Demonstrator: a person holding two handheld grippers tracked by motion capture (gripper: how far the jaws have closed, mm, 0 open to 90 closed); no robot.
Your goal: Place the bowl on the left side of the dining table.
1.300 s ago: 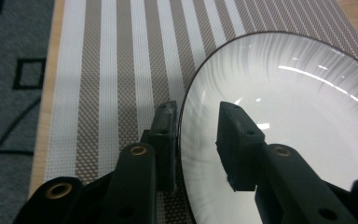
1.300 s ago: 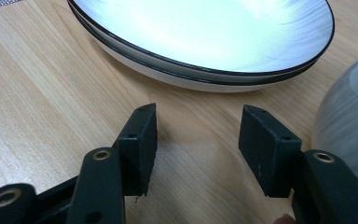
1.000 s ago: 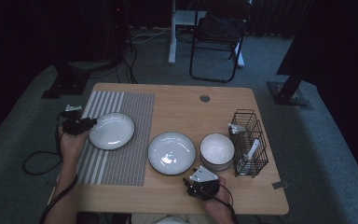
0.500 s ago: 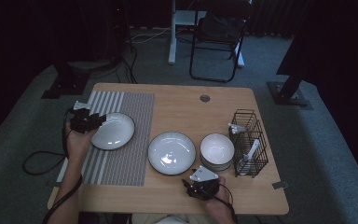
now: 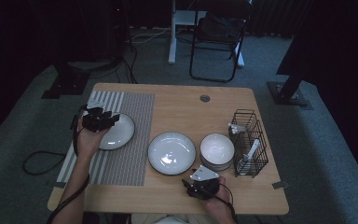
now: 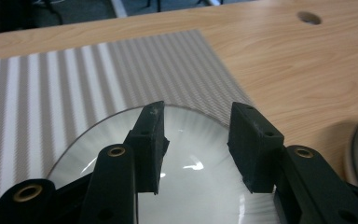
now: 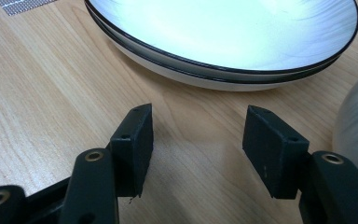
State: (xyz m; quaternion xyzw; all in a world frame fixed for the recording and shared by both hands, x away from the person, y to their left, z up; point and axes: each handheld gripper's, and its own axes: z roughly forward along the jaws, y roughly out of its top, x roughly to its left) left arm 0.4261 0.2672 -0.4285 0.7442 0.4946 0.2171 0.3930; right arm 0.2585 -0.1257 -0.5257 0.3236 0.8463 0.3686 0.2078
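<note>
We have our left gripper [image 5: 103, 119] hanging over the near-left edge of the plate [image 5: 117, 132] on the striped mat [image 5: 126, 154], and in the left gripper view its jaws stand apart with nothing between them, the plate's [image 6: 200, 186] rim curving just beyond the tips. Our right gripper [image 5: 200, 185] rests low at the near edge of the table [image 5: 242, 196], jaws also apart and empty, looking at the stacked plates [image 5: 172, 153] in the middle; the right gripper view shows two rims [image 7: 223, 70], one nested in the other. The bowl [image 5: 217, 150] sits just to their right, beside the wire rack [image 5: 249, 142]. The main risk, as we judge it, lies with the left hand: the plate looks glossy and shallow, so if we close on the rim without one jaw properly under it, the pads could skid off and the plate would clatter down. A one-sided grip might also let it tilt and drag the mat along, bunching the weave. Should the right gripper go forward for the stack, it could catch only the top plate and scrape the lower one, or nudge the bowl toward the rack. We cannot tell how firmly the mat lies on the wood.
</note>
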